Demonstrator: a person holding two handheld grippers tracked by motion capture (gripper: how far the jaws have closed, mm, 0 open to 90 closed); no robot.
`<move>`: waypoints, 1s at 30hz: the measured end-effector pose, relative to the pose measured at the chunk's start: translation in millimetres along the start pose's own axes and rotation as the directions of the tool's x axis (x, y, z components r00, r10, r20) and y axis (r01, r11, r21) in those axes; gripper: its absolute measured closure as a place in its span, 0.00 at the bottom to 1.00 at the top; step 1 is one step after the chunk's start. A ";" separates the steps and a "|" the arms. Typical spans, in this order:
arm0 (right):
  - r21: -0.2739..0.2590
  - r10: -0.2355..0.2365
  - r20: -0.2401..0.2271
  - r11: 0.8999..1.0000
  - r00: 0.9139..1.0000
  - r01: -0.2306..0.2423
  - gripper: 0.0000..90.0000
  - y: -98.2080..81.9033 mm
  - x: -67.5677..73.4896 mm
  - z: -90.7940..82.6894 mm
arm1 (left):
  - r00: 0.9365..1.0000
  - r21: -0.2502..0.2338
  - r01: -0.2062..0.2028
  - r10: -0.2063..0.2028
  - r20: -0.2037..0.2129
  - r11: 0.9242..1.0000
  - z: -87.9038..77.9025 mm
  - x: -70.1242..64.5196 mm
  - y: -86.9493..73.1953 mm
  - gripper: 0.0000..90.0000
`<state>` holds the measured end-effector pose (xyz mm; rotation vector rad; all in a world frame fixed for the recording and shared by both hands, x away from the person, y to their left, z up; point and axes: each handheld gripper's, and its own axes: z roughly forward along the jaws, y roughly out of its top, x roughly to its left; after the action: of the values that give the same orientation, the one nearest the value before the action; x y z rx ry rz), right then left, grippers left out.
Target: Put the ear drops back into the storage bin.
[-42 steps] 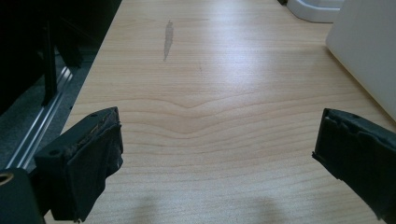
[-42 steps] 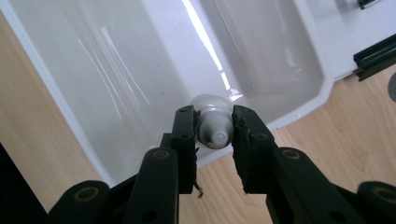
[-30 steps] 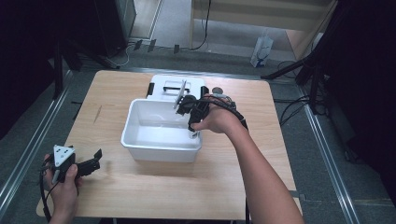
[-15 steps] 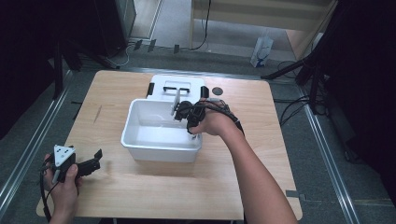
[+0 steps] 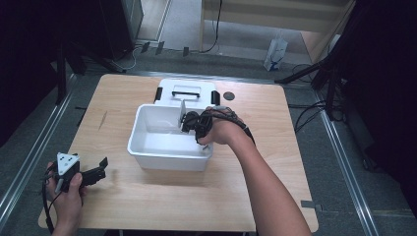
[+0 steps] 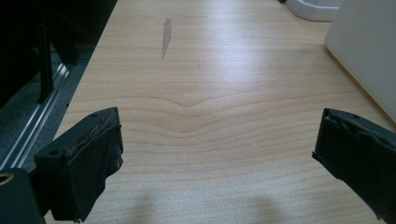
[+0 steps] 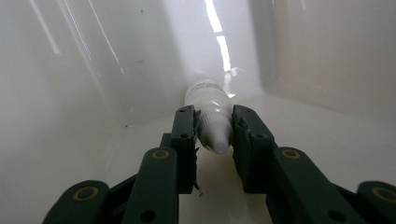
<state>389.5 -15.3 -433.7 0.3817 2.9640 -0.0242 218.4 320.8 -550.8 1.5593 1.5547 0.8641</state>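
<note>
A white plastic bin [image 5: 167,158] stands in the middle of the wooden table. My right gripper [image 5: 190,121] reaches down into it from the right. In the right gripper view the right gripper [image 7: 214,115] is shut on the neck of a small white bottle [image 7: 205,91], whose capped tip points back at the camera. The bottle's body lies toward the bin's inner corner, close to the floor. My left gripper [image 5: 101,167] rests at the table's near left corner in a hand. In its own view the left gripper [image 6: 219,123] stands wide open over bare wood.
A white lid [image 5: 186,91] with a black handle lies just behind the bin. A small dark disc [image 5: 228,95] sits to its right. The bin's outer wall [image 6: 369,51] shows at the right of the left gripper view. Dark floor and metal rails surround the table.
My right hand has sunk lower into the bin and shifted a little to the left, still holding the bottle. The left hand has stayed put.
</note>
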 end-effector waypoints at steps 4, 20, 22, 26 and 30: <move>-0.008 0.001 0.002 1.000 1.000 -0.001 0.78 1.3 -1.3 1.5 | 1.000 0.002 0.001 -0.001 0.001 1.000 0.1 0.2 0.1 0.02; -0.125 0.047 -0.016 0.991 0.999 -0.049 0.62 -6.1 -1.9 -20.5 | 1.000 0.003 0.001 -0.001 0.001 1.000 0.2 0.0 0.1 0.02; -0.160 0.059 -0.035 0.985 0.998 -0.064 0.51 -7.7 -0.3 -30.0 | 1.000 0.005 -0.005 0.005 -0.001 1.000 0.2 -0.3 0.2 0.02; -0.177 0.102 -0.036 0.978 0.994 -0.106 0.40 -9.4 0.7 -41.3 | 1.000 0.006 -0.002 0.002 0.001 1.000 0.1 -0.2 0.2 0.02; -0.209 0.151 -0.015 0.966 0.988 -0.151 0.18 -13.5 1.5 -54.3 | 1.000 0.004 -0.002 0.002 0.001 1.000 0.0 -0.3 0.1 0.02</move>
<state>376.5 -26.1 -380.3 0.5750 2.8879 0.3035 218.4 320.5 -550.7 1.5649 1.5549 0.8612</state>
